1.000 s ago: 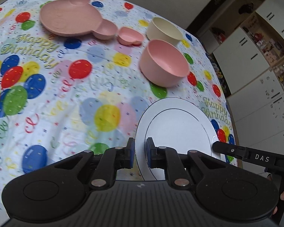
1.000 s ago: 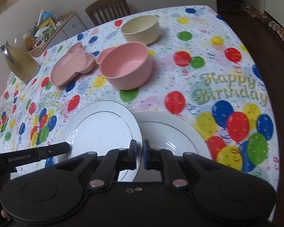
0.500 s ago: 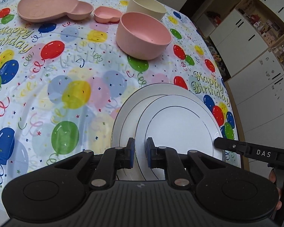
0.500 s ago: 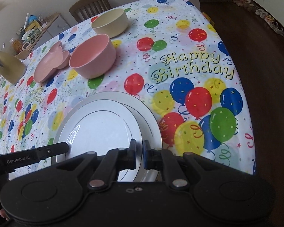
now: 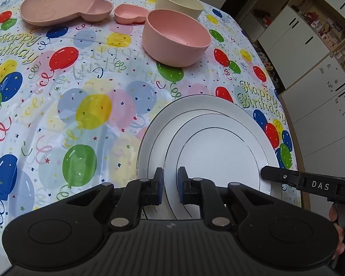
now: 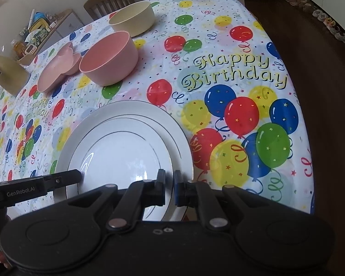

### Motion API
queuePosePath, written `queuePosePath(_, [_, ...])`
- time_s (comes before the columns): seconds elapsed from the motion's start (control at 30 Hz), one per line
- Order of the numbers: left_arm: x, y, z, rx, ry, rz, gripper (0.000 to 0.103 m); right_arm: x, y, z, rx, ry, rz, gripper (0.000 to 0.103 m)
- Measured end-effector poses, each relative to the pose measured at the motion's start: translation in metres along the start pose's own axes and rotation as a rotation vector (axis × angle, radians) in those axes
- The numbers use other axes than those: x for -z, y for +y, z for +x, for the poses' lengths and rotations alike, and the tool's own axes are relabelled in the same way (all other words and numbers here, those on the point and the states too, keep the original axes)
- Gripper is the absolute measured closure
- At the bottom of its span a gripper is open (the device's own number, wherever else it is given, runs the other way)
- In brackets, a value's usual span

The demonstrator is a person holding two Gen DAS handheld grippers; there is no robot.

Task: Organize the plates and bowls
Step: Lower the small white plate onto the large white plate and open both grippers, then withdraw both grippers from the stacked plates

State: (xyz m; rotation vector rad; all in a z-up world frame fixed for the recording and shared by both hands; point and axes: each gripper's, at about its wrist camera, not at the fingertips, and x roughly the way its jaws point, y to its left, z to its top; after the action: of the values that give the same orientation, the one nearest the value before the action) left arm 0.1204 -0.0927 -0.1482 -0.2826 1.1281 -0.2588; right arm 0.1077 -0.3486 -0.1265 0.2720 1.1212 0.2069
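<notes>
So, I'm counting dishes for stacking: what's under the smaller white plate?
A larger white plate lies under the smaller white plate, its rim showing around the far side. Anything beneath its centre is covered.

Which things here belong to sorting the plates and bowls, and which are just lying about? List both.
For the job:
top white plate
bottom white plate
pink bowl
cream bowl
pink mouse-shaped plate
small pink dish

Lying about:
balloon tablecloth
wooden chair
kettle
cluttered side cabinet
</notes>
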Motion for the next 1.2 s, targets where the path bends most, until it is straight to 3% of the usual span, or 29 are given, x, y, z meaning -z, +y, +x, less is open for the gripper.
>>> queuePosePath(0.43, [-0.007, -0.002, 0.002, -0.007, 0.043, 0.017, 0.091, -0.001, -0.002, 0.001, -0.007, 0.015, 0.014, 0.096])
queuePosePath(0.8, [-0.005, -0.003, -0.005, -0.038, 0.025, 0.020, 0.091, -0.003, -0.002, -0.002, -0.004, 0.019, -0.016, 0.096])
queuePosePath(1.0, [0.000, -0.008, -0.024, -0.046, -0.026, 0.007, 0.091, -0.004, 0.008, -0.014, -0.034, -0.007, -0.087, 0.095])
queuePosePath(1.2, [0.005, -0.026, -0.054, -0.056, -0.123, 0.019, 0.090, -0.006, 0.029, -0.042, -0.100, -0.088, -0.213, 0.095])
